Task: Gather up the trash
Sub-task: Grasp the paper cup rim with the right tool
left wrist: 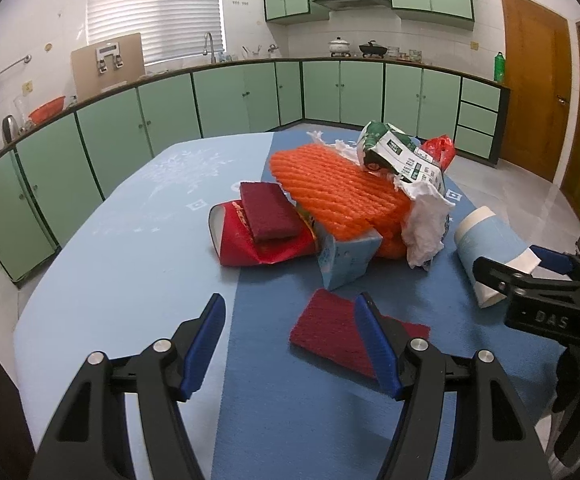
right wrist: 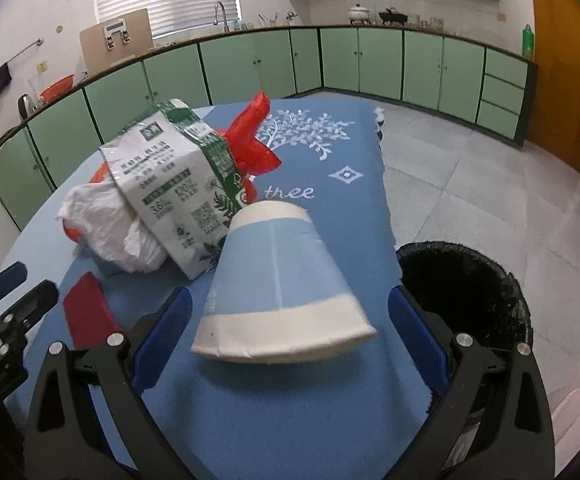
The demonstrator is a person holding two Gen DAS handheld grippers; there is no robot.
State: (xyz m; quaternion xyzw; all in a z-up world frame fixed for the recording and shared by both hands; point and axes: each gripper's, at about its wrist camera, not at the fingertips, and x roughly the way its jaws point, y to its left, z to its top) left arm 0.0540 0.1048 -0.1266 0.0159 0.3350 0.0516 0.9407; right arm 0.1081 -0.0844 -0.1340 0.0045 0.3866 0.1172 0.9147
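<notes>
Right tongs (right wrist: pixel 290 320) apart astride tipped paper cup (right wrist: pixel 277 280) on worktop (right wrist: pixel 330 420), left tongs (left wrist: pixel 290 344) apart, empty; light, crushable, pinch gently mid-wall.

We're in a home kitchen: mint-green cabinets (left wrist: pixel 225 100) line the walls, curved steel tap (left wrist: pixel 209 46), white pot (left wrist: pixel 338 45) on the stove.

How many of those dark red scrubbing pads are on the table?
2. One dark red scouring pad lies on the crushed red paper cup; the other dark red scouring pad lies flat on the blue tablecloth, nearer the left gripper. The pile could hide more.
</notes>
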